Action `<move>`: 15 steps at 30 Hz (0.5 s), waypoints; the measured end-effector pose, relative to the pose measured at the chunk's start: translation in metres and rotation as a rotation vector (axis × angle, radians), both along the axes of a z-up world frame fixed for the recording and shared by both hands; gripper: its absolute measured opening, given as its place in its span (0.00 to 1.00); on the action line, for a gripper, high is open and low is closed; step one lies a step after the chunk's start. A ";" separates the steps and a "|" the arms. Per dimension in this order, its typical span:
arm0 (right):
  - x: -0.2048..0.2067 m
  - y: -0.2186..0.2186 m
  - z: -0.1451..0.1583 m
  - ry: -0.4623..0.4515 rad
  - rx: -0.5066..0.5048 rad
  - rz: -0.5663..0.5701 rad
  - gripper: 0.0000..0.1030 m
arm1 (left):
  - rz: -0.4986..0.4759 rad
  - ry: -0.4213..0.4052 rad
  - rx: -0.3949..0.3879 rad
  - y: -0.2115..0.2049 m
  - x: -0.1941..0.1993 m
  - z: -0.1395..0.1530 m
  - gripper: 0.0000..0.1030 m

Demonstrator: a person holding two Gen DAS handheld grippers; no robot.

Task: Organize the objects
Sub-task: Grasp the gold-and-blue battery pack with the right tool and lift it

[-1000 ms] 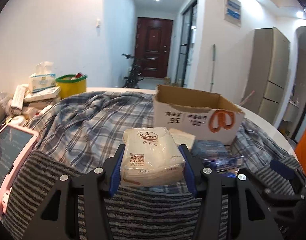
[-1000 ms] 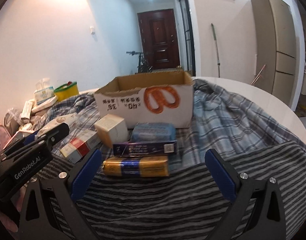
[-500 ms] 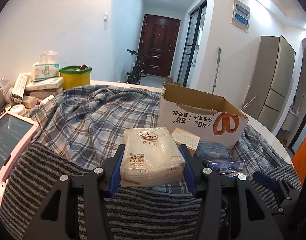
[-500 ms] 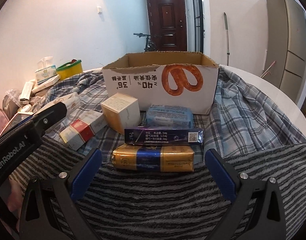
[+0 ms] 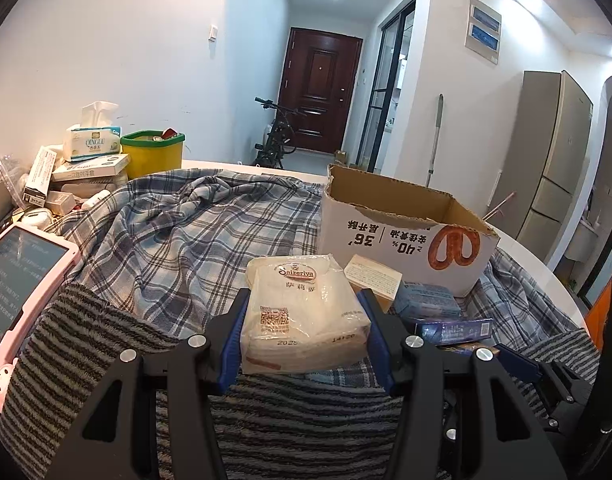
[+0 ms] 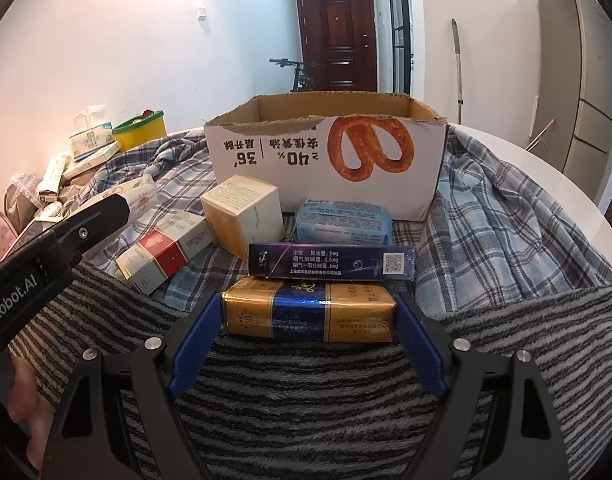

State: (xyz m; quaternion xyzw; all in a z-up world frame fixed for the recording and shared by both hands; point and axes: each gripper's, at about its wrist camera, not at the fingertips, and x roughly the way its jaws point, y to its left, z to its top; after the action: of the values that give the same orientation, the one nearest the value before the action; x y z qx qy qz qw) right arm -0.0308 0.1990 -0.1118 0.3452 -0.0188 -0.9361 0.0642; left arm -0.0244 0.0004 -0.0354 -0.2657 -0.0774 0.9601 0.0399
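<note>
The left hand-held gripper (image 5: 303, 334) is closed on a clear-wrapped napkin pack (image 5: 303, 316); both blue pads press its sides, and its lower edge lies at the seam where the plaid cloth (image 5: 193, 236) meets the striped towel (image 5: 85, 344). The right hand-held gripper (image 6: 308, 334) is closing, with the gold-and-blue carton (image 6: 310, 312) between its jaws; its blue pads stand at the carton's two short ends, and whether they press yet cannot be told. The carton lies on the far edge of the striped towel, just in front of a dark blue flat box (image 6: 332, 262). Behind that box sit a light blue wipes packet (image 6: 344, 222) and a cream cube box (image 6: 241, 212), both close to the front wall of the open cardboard box (image 6: 326, 160). A red-and-white carton (image 6: 161, 252) lies to the left of the cube box. The cardboard box stands open-topped with a torn front rim. Open cloth lies to the left of the napkin pack and to the right of the cardboard box, where the plaid cloth runs toward the rounded white counter (image 6: 546, 176) edge. Along the left side, near the wall, the counter carries a yellow tub (image 5: 151, 152), a tissue box (image 5: 91, 142) on stacked flat boxes, and a pink-cased tablet (image 5: 21, 280). Beyond the counter a corridor leads to a dark red door (image 5: 320, 92), with a bicycle (image 5: 275, 140) before it.
</note>
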 end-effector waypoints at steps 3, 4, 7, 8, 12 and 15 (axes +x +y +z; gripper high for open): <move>0.005 0.002 0.003 0.029 -0.011 -0.002 0.82 | -0.012 0.006 0.016 -0.002 0.001 0.000 0.53; 0.006 0.003 0.005 0.041 -0.018 0.001 0.82 | -0.009 0.007 0.020 -0.003 0.001 0.000 0.53; 0.014 0.007 0.013 0.105 -0.027 0.002 0.82 | -0.011 0.008 0.019 -0.003 0.001 0.000 0.53; 0.017 0.010 0.017 0.137 -0.021 -0.005 0.82 | -0.011 0.009 0.019 -0.003 0.001 0.000 0.53; 0.030 0.028 0.041 0.293 -0.014 -0.056 0.82 | -0.011 0.007 0.019 -0.003 0.001 0.000 0.53; 0.040 0.040 0.056 0.417 -0.004 -0.109 0.82 | -0.027 0.007 0.013 -0.001 0.001 0.001 0.53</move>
State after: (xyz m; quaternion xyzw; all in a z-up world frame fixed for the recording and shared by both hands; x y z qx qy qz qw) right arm 0.0095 0.2391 -0.0557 0.1423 -0.0255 -0.9893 0.0169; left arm -0.0235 -0.0009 -0.0344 -0.2630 -0.0799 0.9599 0.0551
